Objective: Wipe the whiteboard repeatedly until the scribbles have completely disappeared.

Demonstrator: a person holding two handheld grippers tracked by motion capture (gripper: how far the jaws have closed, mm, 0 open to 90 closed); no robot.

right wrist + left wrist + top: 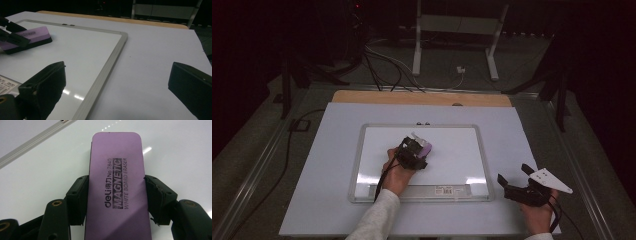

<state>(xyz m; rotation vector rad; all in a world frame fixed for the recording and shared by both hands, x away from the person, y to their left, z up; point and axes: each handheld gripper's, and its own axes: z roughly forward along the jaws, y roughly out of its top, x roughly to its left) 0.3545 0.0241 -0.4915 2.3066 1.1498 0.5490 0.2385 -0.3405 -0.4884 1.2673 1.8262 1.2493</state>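
Note:
A purple magnetic whiteboard eraser (116,187) lies flat on the whiteboard (452,155), near its middle. My left gripper (417,150) is shut on the eraser (426,148), one black jaw pressed against each long side. In the right gripper view the eraser (30,35) shows at the far left with the left gripper's jaws on it. My right gripper (514,180) rests off the board, near the table's front right corner. Its jaws stand wide apart with nothing between them, over the white table cover (150,62).
The whiteboard's metal frame (110,62) runs just left of my right gripper. A barcode label (447,190) sits on the board's near rail. The wooden table edge (422,97) shows at the back. Beyond it are cables (387,65) and a white stand (457,30) on the floor.

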